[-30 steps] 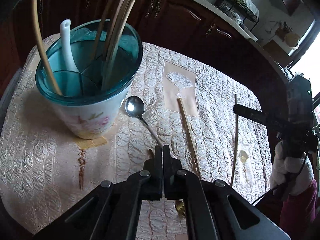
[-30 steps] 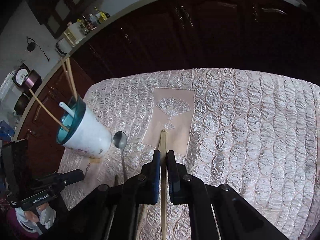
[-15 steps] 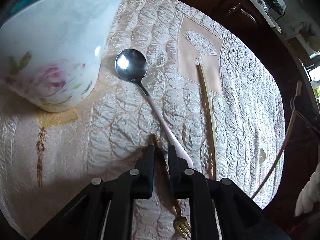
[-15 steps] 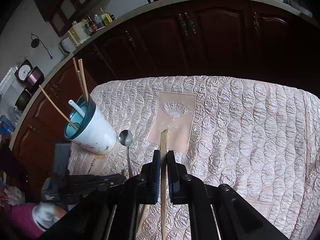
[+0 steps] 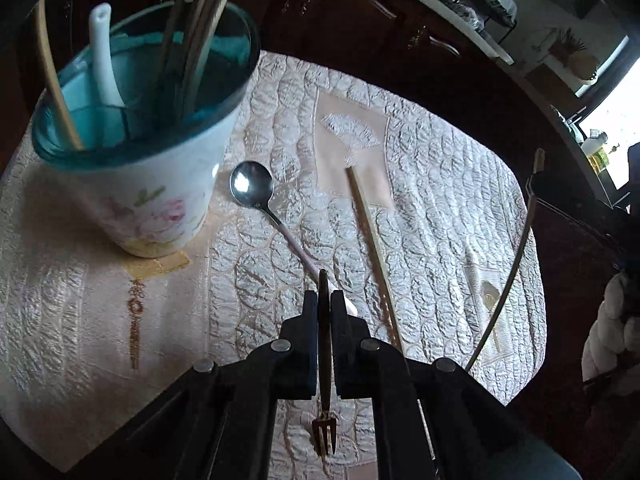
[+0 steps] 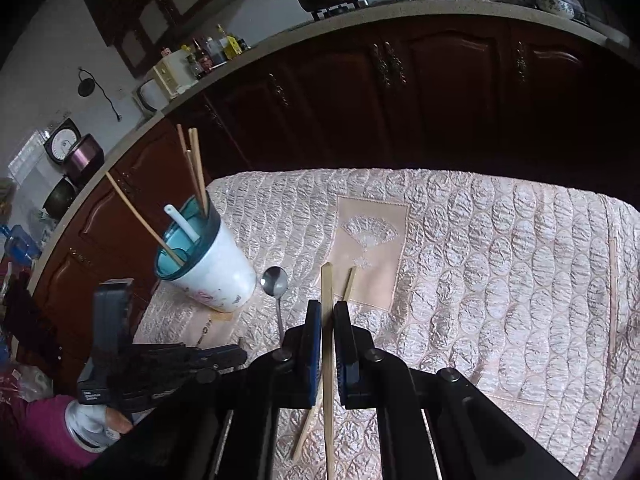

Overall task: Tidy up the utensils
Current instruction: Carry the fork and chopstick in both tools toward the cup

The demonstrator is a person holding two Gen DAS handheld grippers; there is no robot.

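Note:
My left gripper (image 5: 324,300) is shut on a small gold fork (image 5: 324,420), held above the cloth, tines pointing back toward the camera. A white floral cup with a teal divided insert (image 5: 160,184) stands at the left with several chopsticks and a white spoon (image 5: 102,52) in it. A steel spoon with a pale handle (image 5: 252,188) and a wooden chopstick (image 5: 372,252) lie on the cloth. My right gripper (image 6: 328,312) is shut on a wooden chopstick (image 6: 328,360), lifted above the table. The cup (image 6: 208,264) shows at its left.
The table wears a quilted cream cloth (image 5: 440,200). Dark wooden cabinets (image 6: 400,92) run behind it. Another chopstick (image 6: 612,292) lies near the right table edge. The left gripper and gloved hand (image 6: 120,364) show low at left in the right wrist view.
My left gripper closed on the gold fork and lifted it off the cloth, so the cup's rim is back in view. My right gripper raised its chopstick a little higher.

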